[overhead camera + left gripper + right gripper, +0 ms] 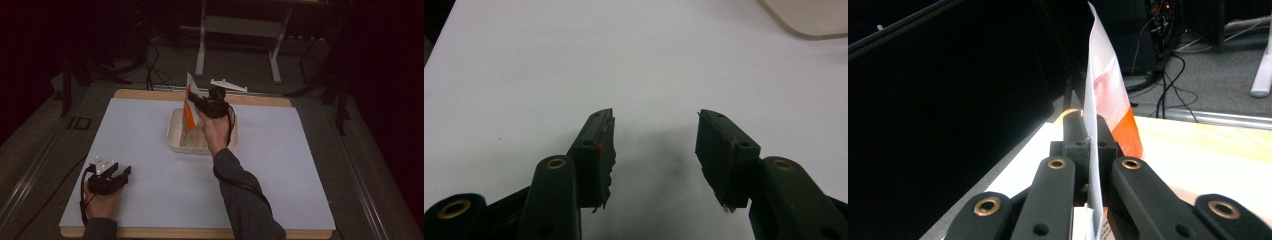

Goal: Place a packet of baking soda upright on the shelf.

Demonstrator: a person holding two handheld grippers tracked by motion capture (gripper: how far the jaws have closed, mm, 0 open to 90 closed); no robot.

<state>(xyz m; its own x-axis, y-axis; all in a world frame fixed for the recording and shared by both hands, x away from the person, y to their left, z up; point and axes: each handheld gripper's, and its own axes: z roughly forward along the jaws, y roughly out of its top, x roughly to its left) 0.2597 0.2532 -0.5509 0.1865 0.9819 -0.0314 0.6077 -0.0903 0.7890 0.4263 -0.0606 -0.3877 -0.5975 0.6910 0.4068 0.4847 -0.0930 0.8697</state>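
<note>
A flat white and orange packet (190,107) hangs upright over a cream tray (175,135) at the middle of the white table. My right gripper (192,98) is shut on the packet's edge, raised above the tray. In the right gripper view the packet (1100,95) stands edge-on, pinched between the two black jaws of the right gripper (1091,142). My left gripper (125,171) rests low near the table's front left, open with nothing between its fingers. In the left gripper view the left gripper (655,132) has its jaws wide apart over bare white table.
The white table top (150,195) lies on a wooden board (150,93). A corner of the cream tray (814,20) shows at the upper right of the left gripper view. Cables (150,65) and a grey stand (201,50) are on the dark floor beyond.
</note>
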